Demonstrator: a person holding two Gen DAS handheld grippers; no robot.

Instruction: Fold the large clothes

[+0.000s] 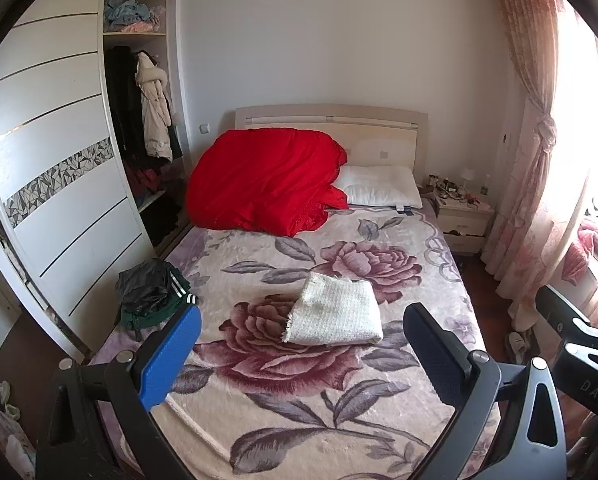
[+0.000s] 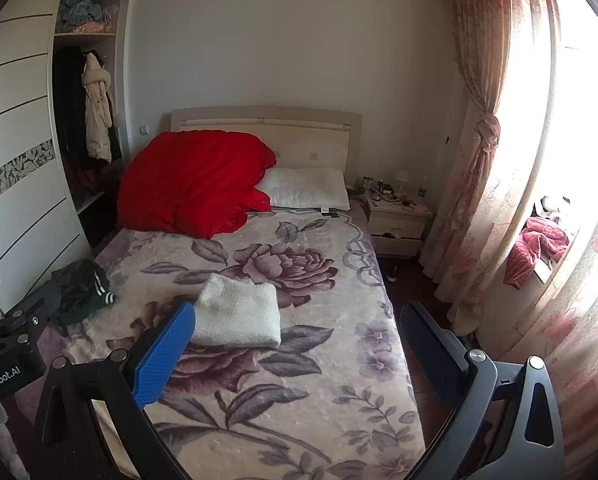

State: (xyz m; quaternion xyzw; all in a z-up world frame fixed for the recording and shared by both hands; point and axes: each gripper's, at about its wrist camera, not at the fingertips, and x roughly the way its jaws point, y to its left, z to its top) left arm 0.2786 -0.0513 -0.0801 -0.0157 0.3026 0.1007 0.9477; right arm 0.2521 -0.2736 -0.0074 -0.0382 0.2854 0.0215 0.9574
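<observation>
A cream knitted garment [image 1: 335, 310] [image 2: 239, 312] lies folded into a rectangle in the middle of the floral bed blanket [image 1: 319, 392] [image 2: 299, 380]. A crumpled dark green and black garment with white stripes [image 1: 151, 292] [image 2: 81, 290] sits at the bed's left edge. My left gripper [image 1: 301, 320] is open above the foot of the bed, with the folded garment seen between its fingers and nothing held. My right gripper [image 2: 297, 320] is open too, empty, a little right of the left one. The left gripper's side [image 2: 7, 344] shows in the right wrist view.
A red quilt [image 1: 267, 184] and white pillow [image 1: 379, 190] lie at the headboard. A wardrobe [image 1: 59, 160] with hanging coats stands left of the bed. A cluttered nightstand [image 1: 463, 216], pink curtains [image 2: 483, 160] and a bright window are on the right. Shoes lie on the floor.
</observation>
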